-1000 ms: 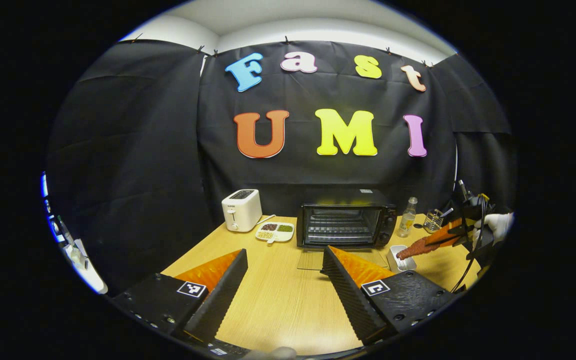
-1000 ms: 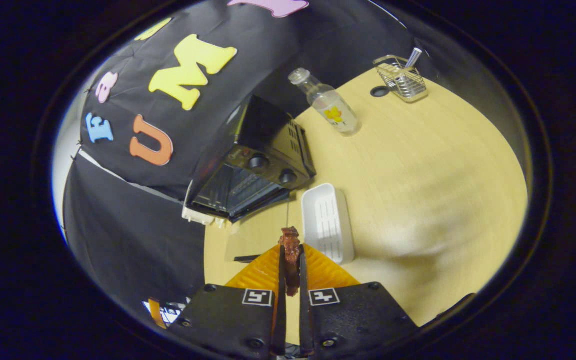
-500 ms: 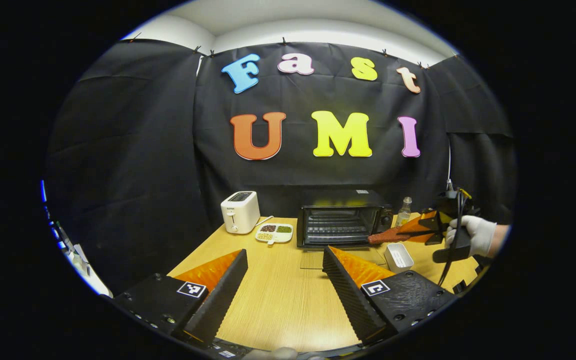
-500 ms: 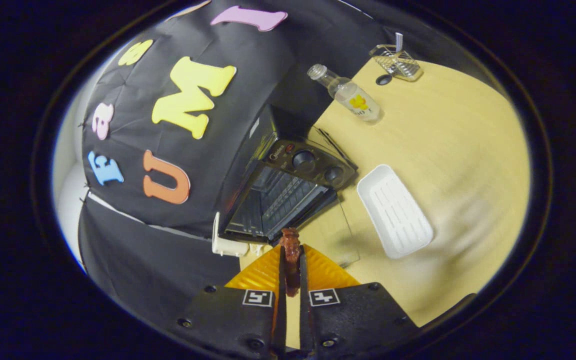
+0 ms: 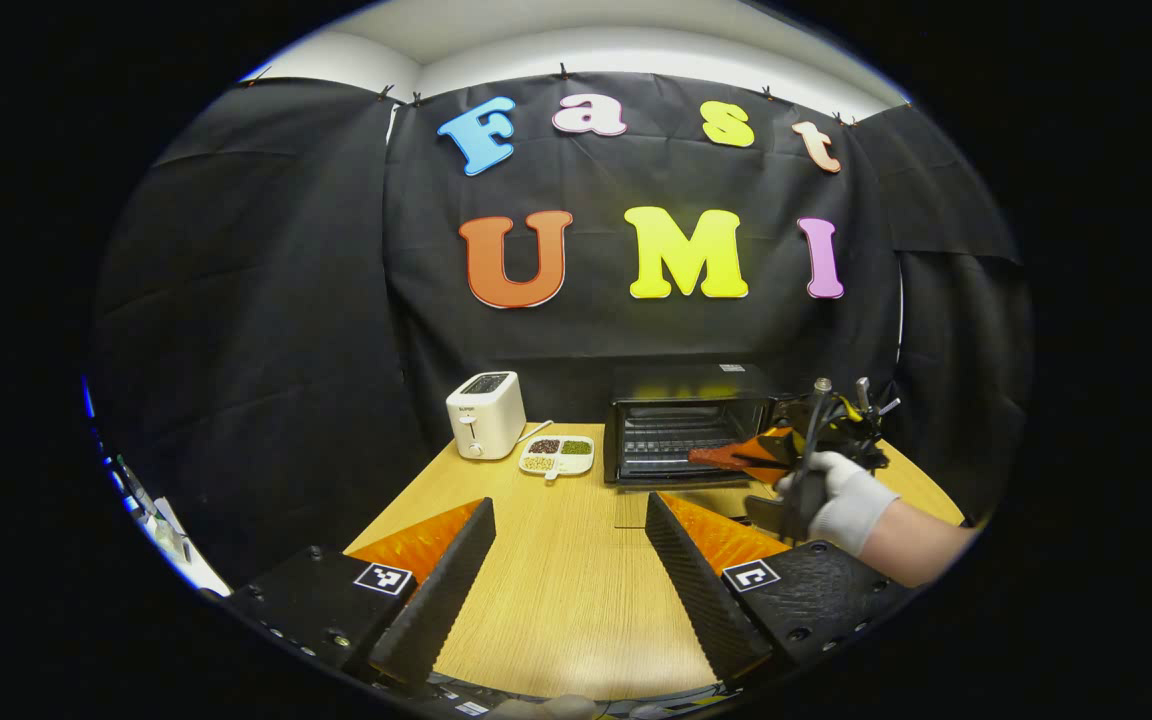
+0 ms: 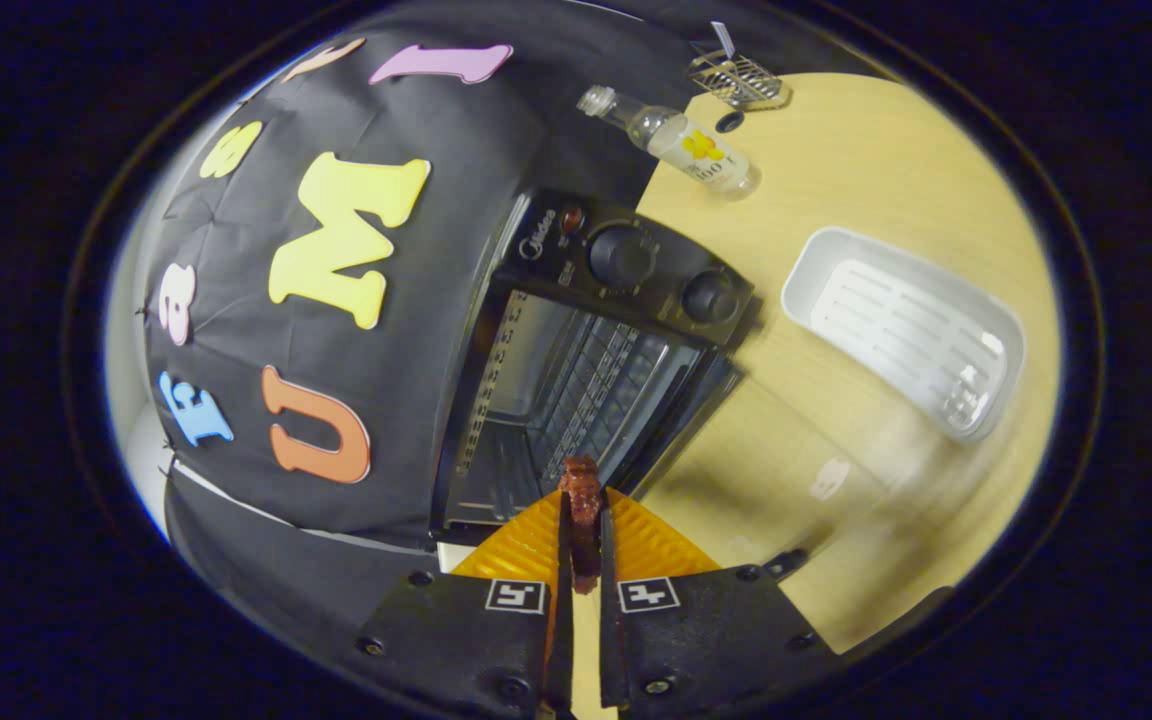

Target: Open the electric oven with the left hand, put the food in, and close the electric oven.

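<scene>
Carrying the food (image 6: 581, 500), a dark reddish-brown strip, the right gripper (image 6: 581, 530) has both fingers clamped on it, the tip poking out ahead towards the open mouth of the electric oven (image 6: 576, 390). In the left gripper view the same piece (image 5: 721, 455) sits in front of the oven cavity (image 5: 686, 440), held by a gloved hand (image 5: 836, 505). The glass door (image 6: 766, 470) lies folded down flat over the table (image 6: 886, 180). The left gripper (image 5: 566, 560) hangs well back above the table, its fingers wide apart and holding nothing.

Judged risks from here:
- The strip is gripped along one narrow edge; a tilt on entry could snag its tip on the wire rack (image 6: 596, 380) and drag it out of the fingers.
- Releasing too early would drop it onto the lowered door (not the rack).
- The right gripper's body may foul the cavity's upper edge if it enters too high.
- The white tray (image 6: 901, 330), now empty, lies just beside the door and could be knocked.
</scene>
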`<state>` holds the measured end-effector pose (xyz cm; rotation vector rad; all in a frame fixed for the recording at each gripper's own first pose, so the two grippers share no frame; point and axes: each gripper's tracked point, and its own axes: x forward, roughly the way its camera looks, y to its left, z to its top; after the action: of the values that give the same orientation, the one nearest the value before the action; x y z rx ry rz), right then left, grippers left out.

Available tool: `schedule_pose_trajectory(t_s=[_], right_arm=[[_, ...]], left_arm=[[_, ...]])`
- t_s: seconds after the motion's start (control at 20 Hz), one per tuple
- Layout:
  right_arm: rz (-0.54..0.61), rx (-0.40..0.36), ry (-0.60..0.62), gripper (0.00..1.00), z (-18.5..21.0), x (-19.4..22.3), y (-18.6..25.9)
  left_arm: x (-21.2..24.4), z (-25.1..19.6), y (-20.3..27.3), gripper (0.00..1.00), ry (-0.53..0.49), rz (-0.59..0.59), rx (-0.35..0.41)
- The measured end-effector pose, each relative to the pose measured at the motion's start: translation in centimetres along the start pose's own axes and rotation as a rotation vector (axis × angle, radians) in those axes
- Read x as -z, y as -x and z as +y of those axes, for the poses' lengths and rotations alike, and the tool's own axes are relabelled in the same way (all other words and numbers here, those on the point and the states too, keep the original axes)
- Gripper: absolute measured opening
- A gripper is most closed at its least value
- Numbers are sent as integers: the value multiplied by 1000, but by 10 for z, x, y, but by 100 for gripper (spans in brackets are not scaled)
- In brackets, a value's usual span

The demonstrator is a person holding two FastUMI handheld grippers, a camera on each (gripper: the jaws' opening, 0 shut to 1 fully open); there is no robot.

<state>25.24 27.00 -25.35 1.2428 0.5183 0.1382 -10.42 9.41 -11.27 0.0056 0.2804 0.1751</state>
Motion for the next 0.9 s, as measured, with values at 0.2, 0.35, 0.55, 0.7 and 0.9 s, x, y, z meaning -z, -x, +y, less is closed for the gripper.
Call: schedule_pose_trajectory(t_s=[0.2,0.35,0.55,0.7,0.9], right_arm=[[7,-7,-88,13,15,32,-41],[-53,-10,-102,14,24,24,-64],[-169,-22,-112,15,28,-5,-88],[-208,-19,-91,16,23,-22,-103],[-216,-8,-67,19,15,-27,-111]], left_arm=[[11,8,-6,97,8,27,-11],[14,11,-12,97,17,37,-15],[12,12,-19,97,26,45,-16],[11,5,-25,97,35,42,0],[13,-6,-30,97,49,50,26]])
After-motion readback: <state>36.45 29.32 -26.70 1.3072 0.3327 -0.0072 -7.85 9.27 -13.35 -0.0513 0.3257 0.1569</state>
